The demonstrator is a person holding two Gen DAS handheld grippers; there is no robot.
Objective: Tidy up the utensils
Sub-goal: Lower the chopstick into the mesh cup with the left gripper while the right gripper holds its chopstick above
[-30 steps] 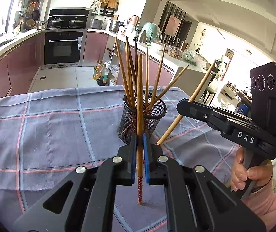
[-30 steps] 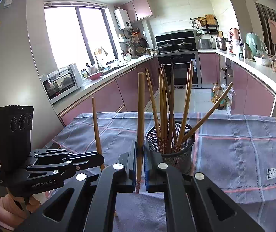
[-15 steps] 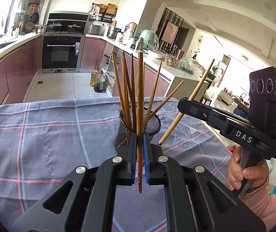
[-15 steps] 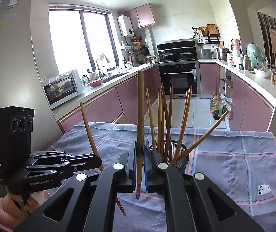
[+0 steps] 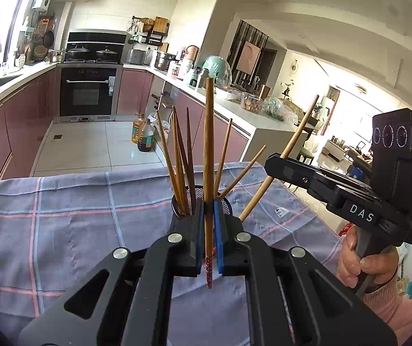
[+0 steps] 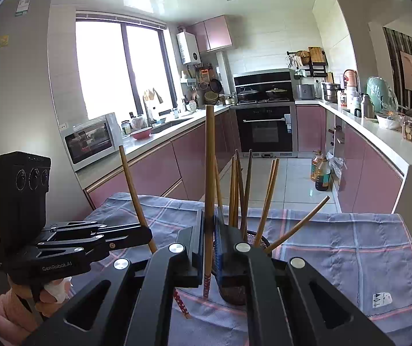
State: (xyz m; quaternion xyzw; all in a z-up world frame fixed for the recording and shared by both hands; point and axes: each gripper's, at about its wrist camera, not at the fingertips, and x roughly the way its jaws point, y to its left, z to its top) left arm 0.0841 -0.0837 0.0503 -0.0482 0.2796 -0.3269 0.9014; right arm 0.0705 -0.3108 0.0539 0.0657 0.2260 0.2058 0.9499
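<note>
A black mesh cup (image 5: 225, 204) with several wooden chopsticks stands on the plaid tablecloth (image 5: 62, 216), mostly hidden behind my left gripper's fingers. My left gripper (image 5: 209, 212) is shut on one upright chopstick (image 5: 208, 144), whose red patterned end hangs below the pads. My right gripper (image 5: 268, 165) comes in from the right, shut on a slanted chopstick (image 5: 295, 138). In the right wrist view, my right gripper (image 6: 209, 219) clamps its upright chopstick (image 6: 209, 158) just left of the cup (image 6: 259, 235). There the left gripper (image 6: 148, 235) holds its chopstick (image 6: 132, 184) further left.
The table's far edge drops to a tiled floor with oil bottles (image 5: 144, 139). Pink cabinets and a crowded counter (image 6: 379, 138) run behind, with an oven (image 6: 266, 127) at the back. A person's hand (image 5: 361, 265) grips the right handle.
Both grippers have risen, each still clamping its chopstick. The cup now sits lower in both views and is more hidden behind the fingers.
</note>
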